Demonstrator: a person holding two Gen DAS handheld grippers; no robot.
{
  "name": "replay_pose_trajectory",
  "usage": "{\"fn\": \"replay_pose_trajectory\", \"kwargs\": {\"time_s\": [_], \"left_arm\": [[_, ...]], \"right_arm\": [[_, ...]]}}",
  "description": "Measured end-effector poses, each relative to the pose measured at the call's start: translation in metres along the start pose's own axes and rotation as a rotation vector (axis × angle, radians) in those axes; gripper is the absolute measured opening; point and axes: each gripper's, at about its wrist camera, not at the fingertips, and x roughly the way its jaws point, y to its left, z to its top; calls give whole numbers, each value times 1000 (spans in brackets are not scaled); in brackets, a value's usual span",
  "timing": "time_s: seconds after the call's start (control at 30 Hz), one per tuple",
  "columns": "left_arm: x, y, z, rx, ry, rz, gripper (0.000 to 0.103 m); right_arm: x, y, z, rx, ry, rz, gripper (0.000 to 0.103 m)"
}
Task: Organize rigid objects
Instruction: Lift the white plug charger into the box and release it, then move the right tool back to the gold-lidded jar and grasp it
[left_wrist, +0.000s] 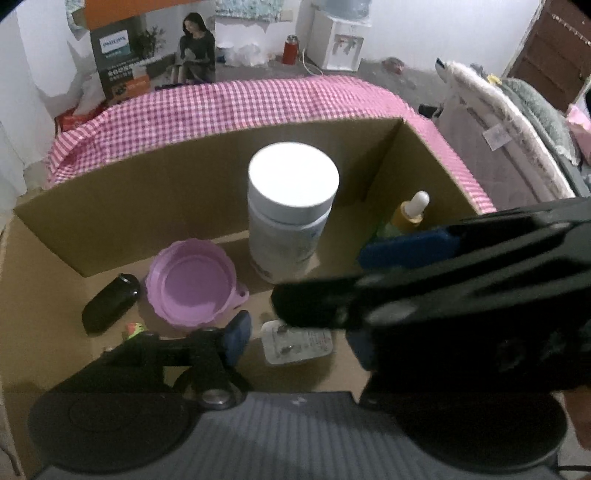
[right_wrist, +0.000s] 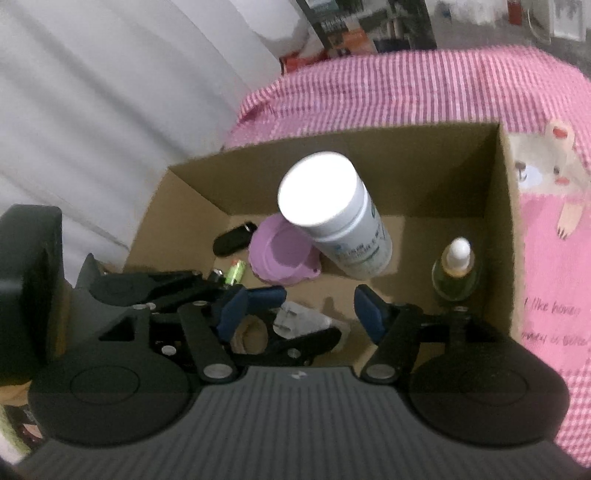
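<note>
Pink checked cloth (left_wrist: 229, 107) covers the surface under an open cardboard box (left_wrist: 140, 192), with a white wall and a printed carton on the floor behind it. Both my claws hang over the near side of the box, pointing down into it.

My left claw (left_wrist: 295, 332) has its blue pads apart and nothing between them; I see one pad (left_wrist: 236, 341) clearly, while the other is hidden behind my right claw, which crosses in front as a dark blur. My right claw (right_wrist: 299, 314) is also spread, its pads (right_wrist: 369, 314) clear of everything. Below and between both claws a white plug adapter (left_wrist: 295, 345) lies flat on the box floor, prongs up, touched by neither.

Deeper in the box a white-capped bottle (left_wrist: 291, 218) stands upright near the middle. Just to its left lies a purple lid (left_wrist: 192, 282), open side up, and left of that a black case (left_wrist: 110, 302) on its side. A small green item (right_wrist: 236, 271) lies near the lid; I cannot tell what it is. A dropper bottle (right_wrist: 458, 269) with a white tip stands in the far right corner.
</note>
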Motion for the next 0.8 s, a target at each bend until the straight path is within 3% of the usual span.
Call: {"fn": "replay_pose_trajectory", "kwargs": {"time_s": [0.13,0.27,0.33,0.4,0.57,0.8], "left_arm": [[-25,0,-7,6,-67,2,76],[-57,0,-20,12,-135,0,80],[-71,1,-28,7,-165,-7,88],[-88,1,-41,3,-209,-11,89],[-117,1,-74,-7,-285,6,90],[-139,2,-119,-23,-340,39,90]], "right_arm": [[-32,8,-8,-18,-124,9,74],[-70,19,-27,-34,-265,29,84],[-90,24,-40,-48,-330,48,91],[-107,30,-54,-58,-394,55,101],[-137,49,-87,-112,-501,-14,102],[-150,75,-127,-212,-537,-140,102]]}}
